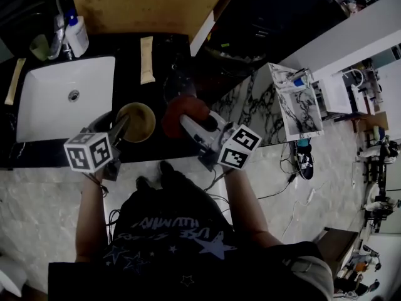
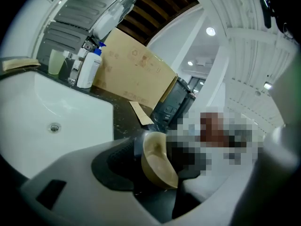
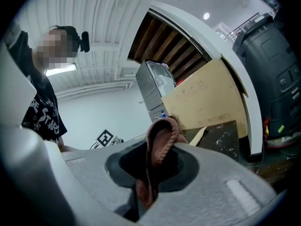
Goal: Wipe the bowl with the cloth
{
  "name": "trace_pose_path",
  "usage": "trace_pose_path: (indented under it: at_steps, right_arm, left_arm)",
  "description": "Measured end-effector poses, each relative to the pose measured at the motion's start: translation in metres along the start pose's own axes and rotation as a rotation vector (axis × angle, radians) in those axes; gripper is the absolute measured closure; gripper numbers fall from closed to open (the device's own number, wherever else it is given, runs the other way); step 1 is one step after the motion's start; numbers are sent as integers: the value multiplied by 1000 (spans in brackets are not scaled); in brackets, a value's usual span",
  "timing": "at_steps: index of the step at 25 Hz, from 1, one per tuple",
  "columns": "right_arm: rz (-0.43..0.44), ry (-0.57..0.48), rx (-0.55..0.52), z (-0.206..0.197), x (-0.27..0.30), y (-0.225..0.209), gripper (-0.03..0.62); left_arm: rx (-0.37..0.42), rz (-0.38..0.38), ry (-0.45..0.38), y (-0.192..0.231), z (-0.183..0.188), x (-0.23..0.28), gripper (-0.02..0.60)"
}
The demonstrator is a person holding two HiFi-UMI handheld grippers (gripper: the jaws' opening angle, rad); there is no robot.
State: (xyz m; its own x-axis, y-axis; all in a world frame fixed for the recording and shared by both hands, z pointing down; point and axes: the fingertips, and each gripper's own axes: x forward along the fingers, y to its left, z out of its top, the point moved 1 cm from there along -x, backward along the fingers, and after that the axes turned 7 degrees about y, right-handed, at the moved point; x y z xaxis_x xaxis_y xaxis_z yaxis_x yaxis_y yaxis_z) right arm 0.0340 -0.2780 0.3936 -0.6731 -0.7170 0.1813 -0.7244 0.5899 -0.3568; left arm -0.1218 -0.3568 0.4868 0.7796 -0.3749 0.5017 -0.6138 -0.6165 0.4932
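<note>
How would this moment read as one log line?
left gripper: open, bowl between jaws | right gripper: shut on cloth | bowl: on counter beside sink | cloth: right of bowl

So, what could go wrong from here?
The left claw is open around the rim of the tan round bowl, which sits near the front edge of the black counter; a wiping push may slide it off. The right claw pinches one fold of reddish knitted cloth; it may slip.
</note>
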Motion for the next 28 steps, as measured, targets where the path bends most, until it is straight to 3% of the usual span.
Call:
trace_pose_path:
  at_steps: [6, 14, 28]
  right_arm:
    - [-20, -3, 30, -16, -7, 0, 543]
    - [129, -2, 5, -10, 0, 6, 543]
    - [370, 62, -81, -18, -79, 13, 543]
  left_arm:
    - [7, 88, -154, 15, 10, -32, 383]
    - [-22, 229, -251, 1, -3, -75, 383]
    - [-50, 490, -332, -105, -66, -86, 385]
